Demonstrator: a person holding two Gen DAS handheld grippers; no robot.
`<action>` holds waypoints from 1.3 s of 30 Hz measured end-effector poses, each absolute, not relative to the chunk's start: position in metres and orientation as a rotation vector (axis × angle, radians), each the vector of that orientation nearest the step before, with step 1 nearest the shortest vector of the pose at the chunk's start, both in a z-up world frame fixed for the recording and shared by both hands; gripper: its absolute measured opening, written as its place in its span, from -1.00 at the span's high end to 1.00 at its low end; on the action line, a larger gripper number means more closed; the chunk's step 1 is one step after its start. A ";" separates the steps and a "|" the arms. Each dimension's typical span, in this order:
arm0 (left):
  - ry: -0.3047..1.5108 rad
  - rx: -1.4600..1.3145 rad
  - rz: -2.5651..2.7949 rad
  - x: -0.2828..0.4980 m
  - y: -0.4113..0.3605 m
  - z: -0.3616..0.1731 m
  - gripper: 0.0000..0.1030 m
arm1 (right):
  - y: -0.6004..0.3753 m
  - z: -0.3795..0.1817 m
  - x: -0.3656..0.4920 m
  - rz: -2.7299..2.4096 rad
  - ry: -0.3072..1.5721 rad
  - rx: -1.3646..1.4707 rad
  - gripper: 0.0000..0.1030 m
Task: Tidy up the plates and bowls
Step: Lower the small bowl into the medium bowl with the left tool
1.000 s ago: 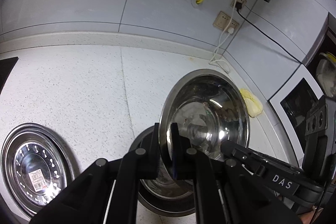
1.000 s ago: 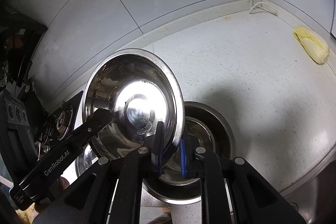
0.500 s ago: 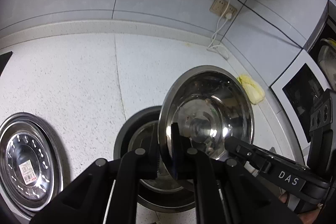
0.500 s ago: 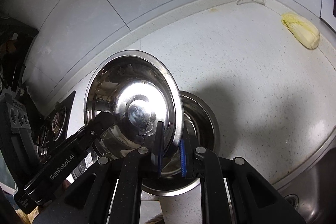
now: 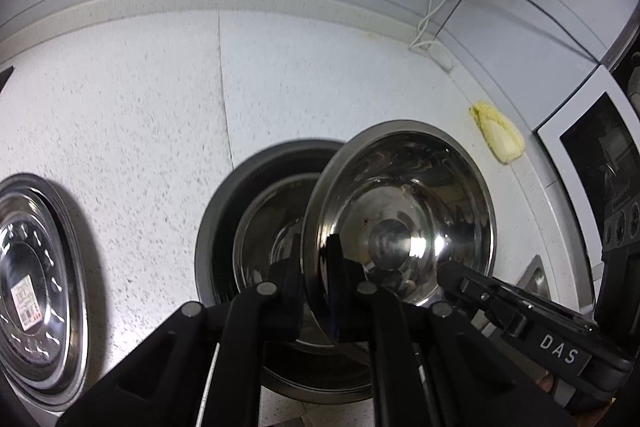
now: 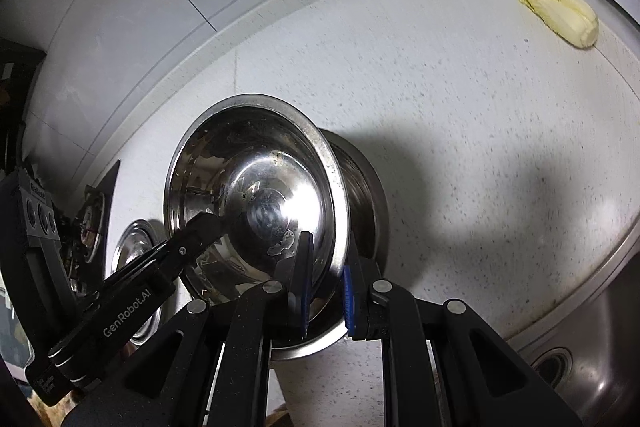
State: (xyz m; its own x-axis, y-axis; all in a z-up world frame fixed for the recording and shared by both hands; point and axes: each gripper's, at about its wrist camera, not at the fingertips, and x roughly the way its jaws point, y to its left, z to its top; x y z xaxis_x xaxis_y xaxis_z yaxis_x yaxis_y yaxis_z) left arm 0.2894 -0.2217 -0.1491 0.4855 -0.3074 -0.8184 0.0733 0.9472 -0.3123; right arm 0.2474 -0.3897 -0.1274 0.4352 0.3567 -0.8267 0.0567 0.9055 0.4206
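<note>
1. The left claw [image 5: 318, 287] and the right claw [image 6: 324, 291] are both gripping one steel bowl [image 5: 400, 223] by opposite parts of its rim.
2. The right claw is clamping the rim firmly. The left claw's jaws have just been opening slightly, with the rim between them and the pads seemingly touching it.
3. The steel bowl is hanging tilted, its rim steeply inclined, just above a larger bowl [image 5: 248, 227] resting on the worktop [image 5: 140, 107].
4. The larger bowl is lying directly below and beyond both claws, so the coming move is judged to be a short descent that levels the held bowl and nests it inside.
5. A perforated plate [image 5: 32, 267] is lying to the left on the worktop, well apart from the bowls.
</note>
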 end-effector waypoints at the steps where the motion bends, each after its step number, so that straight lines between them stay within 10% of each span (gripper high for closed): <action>1: 1.045 -0.245 -0.233 0.289 -0.223 -0.151 0.82 | -0.390 -0.130 0.247 0.191 1.122 0.426 0.77; 39: 1.015 -0.136 -0.195 0.267 -0.233 -0.151 0.48 | -0.391 -0.118 0.240 0.147 1.067 0.392 0.77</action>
State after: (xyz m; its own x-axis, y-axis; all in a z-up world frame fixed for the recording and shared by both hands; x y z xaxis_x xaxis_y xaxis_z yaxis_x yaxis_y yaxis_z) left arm 0.2672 -0.2328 -0.1514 0.5121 -0.2250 -0.8289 0.0988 0.9741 -0.2034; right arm 0.2398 -0.3913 -0.1177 0.4811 0.3039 -0.8223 0.0704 0.9215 0.3818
